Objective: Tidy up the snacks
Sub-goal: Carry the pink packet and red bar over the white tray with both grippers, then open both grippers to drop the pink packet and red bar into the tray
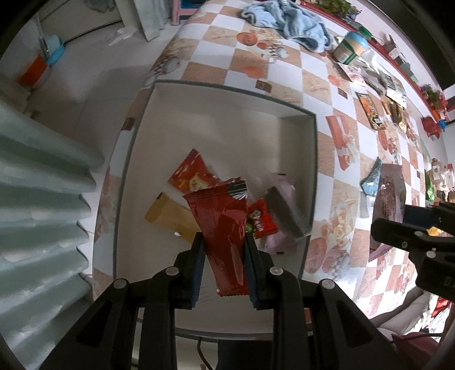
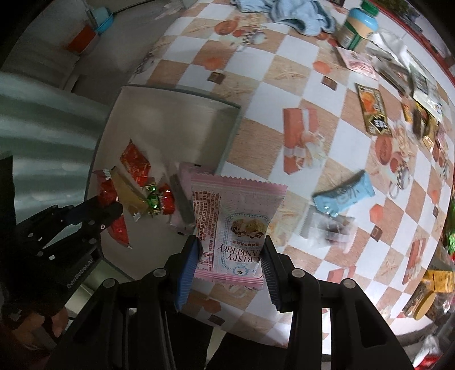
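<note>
Over the white tray [image 1: 310, 148], the left gripper [image 1: 223, 242] has its jaws clamped on a dark red wrapper [image 1: 224, 227], long axis running from 6 toward 12 o'clock, torn end farthest from the camera. Beside the tray's 3 o'clock wall, the right gripper [image 2: 231, 250] has its jaws clamped on a pink cranberry packet [image 2: 236, 222], long axis likewise 6 to 12 o'clock, held above the worktop [image 2: 284, 71].

Tray contents: red patterned packet [image 1: 189, 175] at 11 o'clock of the held wrapper; tan flat packet [image 1: 167, 216] at 9 o'clock; small red candy pack [image 1: 263, 222] and a pink-wrapped dark bar [image 1: 284, 210] at 3 o'clock.

Worktop: checked orange-and-white cloth bearing a light blue packet [image 2: 344, 195], clear-wrapped snack [image 2: 327, 230], blue towel [image 1: 290, 22], green-labelled jar [image 2: 359, 25], and more packets along the far edge.
</note>
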`<state>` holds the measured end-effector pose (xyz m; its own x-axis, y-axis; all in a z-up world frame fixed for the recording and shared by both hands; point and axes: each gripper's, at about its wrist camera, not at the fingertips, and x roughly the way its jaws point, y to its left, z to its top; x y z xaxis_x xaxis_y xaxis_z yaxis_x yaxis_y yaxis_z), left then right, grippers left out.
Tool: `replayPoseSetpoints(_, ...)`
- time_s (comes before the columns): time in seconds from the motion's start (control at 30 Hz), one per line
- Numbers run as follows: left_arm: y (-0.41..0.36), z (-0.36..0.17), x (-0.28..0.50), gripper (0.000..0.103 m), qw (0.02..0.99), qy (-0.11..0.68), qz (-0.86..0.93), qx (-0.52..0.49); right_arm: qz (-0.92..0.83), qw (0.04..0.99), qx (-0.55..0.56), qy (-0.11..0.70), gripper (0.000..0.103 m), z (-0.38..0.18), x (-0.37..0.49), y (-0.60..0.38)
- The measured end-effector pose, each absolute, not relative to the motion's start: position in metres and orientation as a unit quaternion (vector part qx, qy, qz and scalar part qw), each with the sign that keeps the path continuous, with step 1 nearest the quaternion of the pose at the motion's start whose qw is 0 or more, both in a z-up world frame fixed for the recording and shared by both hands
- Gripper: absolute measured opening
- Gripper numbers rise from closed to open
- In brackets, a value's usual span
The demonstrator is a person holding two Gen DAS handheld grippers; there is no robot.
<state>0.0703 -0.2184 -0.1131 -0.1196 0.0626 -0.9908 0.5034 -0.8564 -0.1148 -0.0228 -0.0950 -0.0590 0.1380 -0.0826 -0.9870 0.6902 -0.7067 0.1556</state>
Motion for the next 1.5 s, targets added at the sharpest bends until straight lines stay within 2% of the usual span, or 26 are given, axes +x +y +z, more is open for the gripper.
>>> replayPoseSetpoints(0.57,-0.233,-0.131,0.094,0.028,0.169,0.237,-0.69,0.663,-0.588,0.356,0.681,0.252,0.045,-0.072,0.002,-0.148)
replayPoseSetpoints(1.37,-0.233,-0.152,0.087,0.029,0.163,0.233,-0.676,0.679,-0.578,0.353,0.689,0.259,0.045,-0.092,0.001,-0.18)
replayPoseSetpoints(1.43,-0.233,-0.152,0.087,0.032,0.168,0.229,-0.676,0.68,-0.579,0.351,0.69,0.256,0.045,-0.093,-0.001,-0.182)
replayPoseSetpoints(1.5,-0.233,-0.152,0.087,0.051,0.172,0.227,-0.675,0.681,-0.579,0.347,0.693,0.253,0.046,-0.095,-0.002,-0.18)
